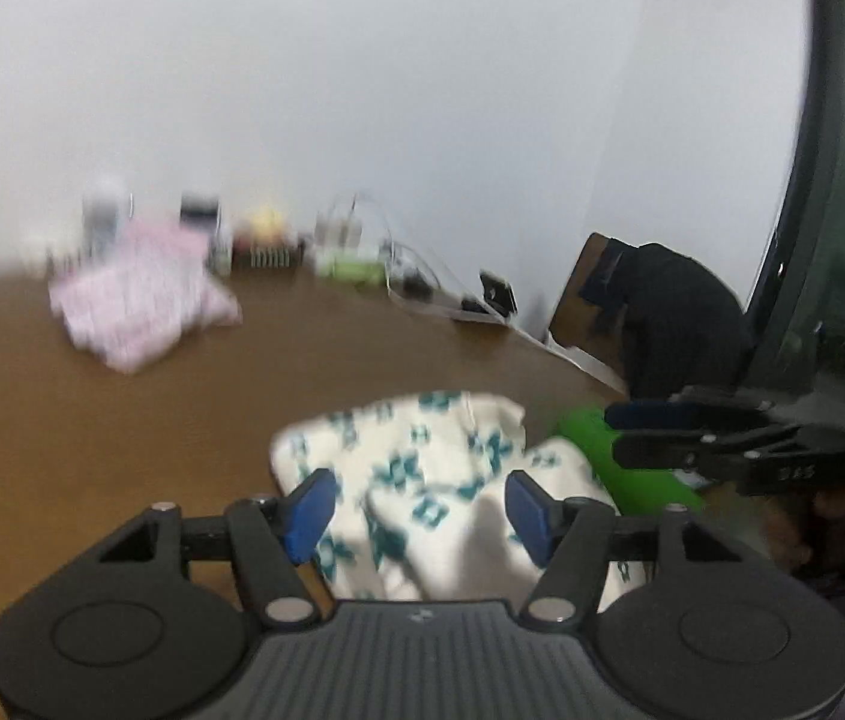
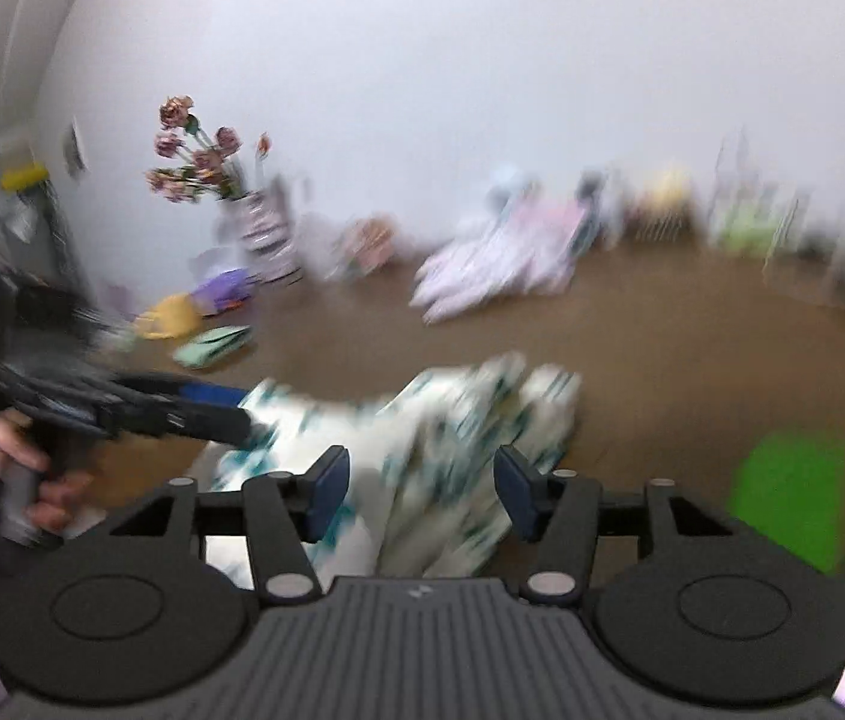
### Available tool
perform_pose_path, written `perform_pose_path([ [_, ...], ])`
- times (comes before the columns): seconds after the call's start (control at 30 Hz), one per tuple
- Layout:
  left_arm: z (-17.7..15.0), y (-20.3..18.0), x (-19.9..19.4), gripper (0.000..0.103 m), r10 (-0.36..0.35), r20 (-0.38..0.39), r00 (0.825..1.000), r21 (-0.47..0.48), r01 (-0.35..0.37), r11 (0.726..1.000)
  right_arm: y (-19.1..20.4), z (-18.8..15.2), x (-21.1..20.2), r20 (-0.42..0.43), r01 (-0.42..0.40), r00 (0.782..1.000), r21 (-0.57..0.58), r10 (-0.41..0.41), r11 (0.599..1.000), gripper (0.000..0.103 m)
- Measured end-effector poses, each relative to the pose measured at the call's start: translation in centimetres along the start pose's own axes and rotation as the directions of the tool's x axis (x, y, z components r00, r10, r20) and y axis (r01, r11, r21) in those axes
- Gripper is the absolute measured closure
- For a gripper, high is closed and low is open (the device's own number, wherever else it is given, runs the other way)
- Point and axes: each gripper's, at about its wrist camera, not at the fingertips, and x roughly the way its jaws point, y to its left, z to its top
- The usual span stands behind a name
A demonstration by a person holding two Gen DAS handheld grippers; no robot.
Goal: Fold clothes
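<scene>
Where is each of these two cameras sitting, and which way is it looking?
Left wrist: on the left gripper, looking over the white garment on the table; right gripper at right.
Right wrist: on the right gripper, same direction; left gripper and a hand at left.
Shared: garment, pink pile, green object.

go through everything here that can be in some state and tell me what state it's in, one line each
Left claw: open, pads clear of the cloth.
Right claw: open, nothing clamped.
White garment with teal print: crumpled on the table, not folded.
Pink garment: lying in a loose heap farther back.
Green item: beside the white garment; too blurred to judge.
</scene>
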Motion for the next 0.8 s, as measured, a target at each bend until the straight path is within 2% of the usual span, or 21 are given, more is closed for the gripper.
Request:
perform_pose_path([
  [0.03,0.1,-0.9,0.1,0.046,0.000,0.010,1.000,0.038,-0.001,0.999,0.7,0.2,-0.2,0.030,0.002,1.000,-0.034,-0.001,0.999,0.051],
  [0.1,-0.2,-2.2,1.7,0.055,0.007,-0.035,0.999,0.106,-0.003,0.994,2.0,0.2,0.2,0.030,-0.034,0.999,-0.087,0.037,0.996,0.059],
  [0.2,-1.9,-2.5,4.5,0.061,0.055,-0.117,0.992,0.173,-0.034,0.984,2.8,-1.4,3.4,-0.076,-0.025,0.997,-0.109,0.016,0.994,0.063],
  [0.27,-2.6,-1.6,5.0,0.058,0.042,-0.129,0.991,0.139,-0.024,0.990,2.2,-2.7,5.2,-0.149,-0.014,0.989,-0.064,0.004,0.998,0.064],
  [0.37,-2.9,-0.1,4.6,0.057,-0.015,-0.111,0.994,0.040,0.020,0.999,2.0,-2.4,5.5,-0.172,-0.020,0.985,-0.053,0.011,0.998,0.064],
  [0.4,-2.9,0.3,4.2,0.057,-0.031,-0.099,0.995,0.015,0.033,0.999,2.1,-2.2,5.3,-0.167,-0.023,0.986,-0.064,0.012,0.998,0.063],
  [0.47,-2.2,0.3,2.2,0.055,-0.034,-0.030,0.999,0.028,0.035,0.999,2.2,-1.4,4.4,-0.134,-0.022,0.991,-0.085,0.011,0.996,0.063],
  [0.53,-1.3,0.7,0.7,0.046,-0.018,0.041,0.999,0.022,0.017,1.000,1.9,-0.7,3.2,-0.086,-0.014,0.996,-0.074,0.008,0.997,0.063],
  [0.6,-0.9,0.8,0.0,0.048,-0.015,0.055,0.998,0.018,0.014,1.000,1.6,0.0,2.5,-0.050,-0.009,0.999,-0.061,0.006,0.998,0.063],
  [0.7,-1.6,0.0,0.6,0.049,-0.060,0.022,0.998,0.054,0.058,0.997,1.9,0.0,3.6,-0.067,-0.013,0.998,-0.060,0.009,0.998,0.063],
  [0.8,-3.0,-1.3,3.6,0.058,-0.019,-0.074,0.997,0.138,0.029,0.990,2.4,-1.9,5.7,-0.158,0.015,0.987,-0.072,-0.026,0.997,0.063],
])
